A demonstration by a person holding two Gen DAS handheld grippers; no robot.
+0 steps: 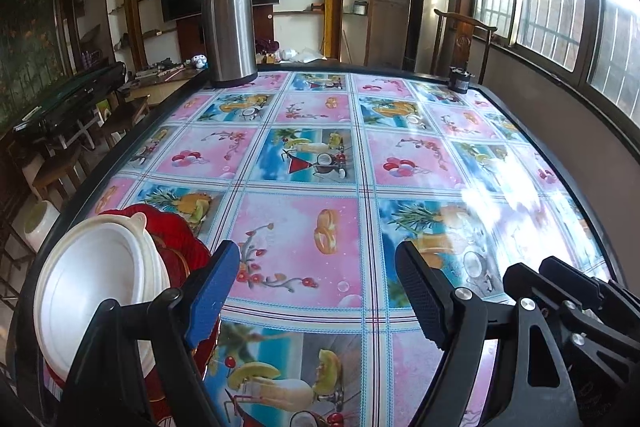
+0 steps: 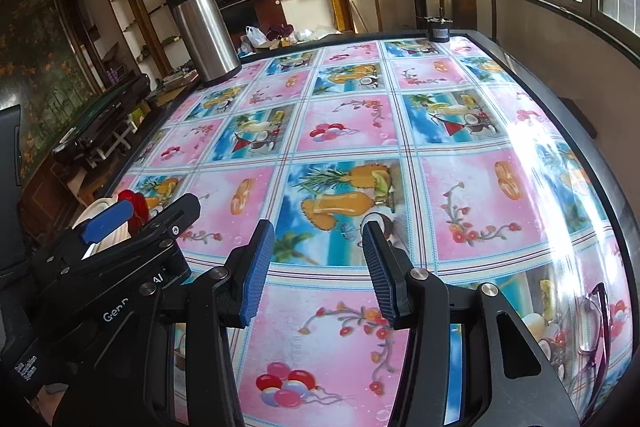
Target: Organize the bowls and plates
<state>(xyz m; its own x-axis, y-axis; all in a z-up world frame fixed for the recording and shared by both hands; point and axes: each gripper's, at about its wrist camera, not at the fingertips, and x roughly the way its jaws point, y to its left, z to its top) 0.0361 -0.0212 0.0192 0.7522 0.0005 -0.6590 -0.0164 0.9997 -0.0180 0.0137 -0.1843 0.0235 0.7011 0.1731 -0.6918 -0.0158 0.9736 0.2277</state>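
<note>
Right wrist view, glasses (image 2: pixel 596 323), left lacks them

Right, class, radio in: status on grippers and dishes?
Left gripper open, right gripper open, both empty. White bowl on red plate, table's left edge. Nothing blocking.

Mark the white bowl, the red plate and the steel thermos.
white bowl (image 1: pixel 92 279), left wrist view, inner wall.
red plate (image 1: pixel 176 231), left wrist view, ribbed rim.
steel thermos (image 1: pixel 229 23), left wrist view, mid body.
</note>
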